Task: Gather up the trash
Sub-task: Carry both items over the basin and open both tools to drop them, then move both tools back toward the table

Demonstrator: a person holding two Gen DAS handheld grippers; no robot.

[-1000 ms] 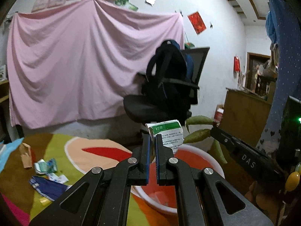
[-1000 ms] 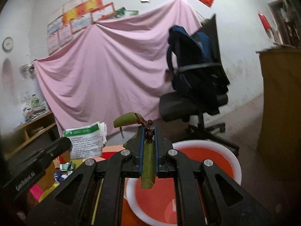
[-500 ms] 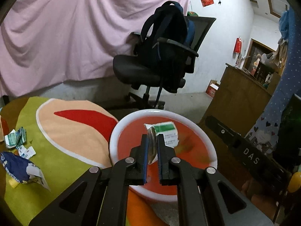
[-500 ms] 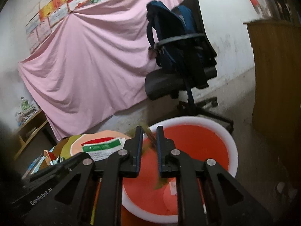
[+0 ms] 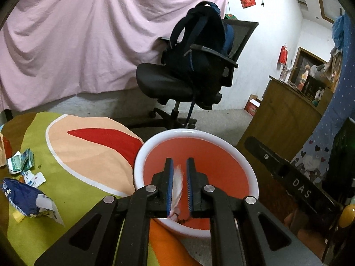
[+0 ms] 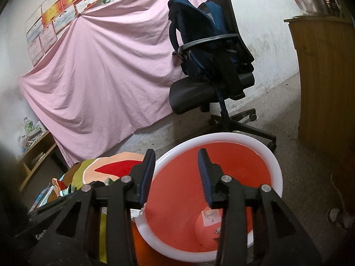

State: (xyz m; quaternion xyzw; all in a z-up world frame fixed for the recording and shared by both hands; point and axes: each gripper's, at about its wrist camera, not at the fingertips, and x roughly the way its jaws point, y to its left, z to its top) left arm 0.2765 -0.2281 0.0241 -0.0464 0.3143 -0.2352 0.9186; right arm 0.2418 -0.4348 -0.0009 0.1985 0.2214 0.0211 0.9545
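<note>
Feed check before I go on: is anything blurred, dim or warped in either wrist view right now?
Left wrist: the white scrap between the left gripper fingers is motion-smeared; the basin is sharp; the right side is dim. Right wrist: dark vignette at the edges, the cabinet bowed by the fisheye, the pink sheet evenly lit.

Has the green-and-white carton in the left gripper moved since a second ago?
Yes. The carton stood high against the office chair; now it has slipped low between the left gripper pads, over the red basin, as the jaws open.
</note>
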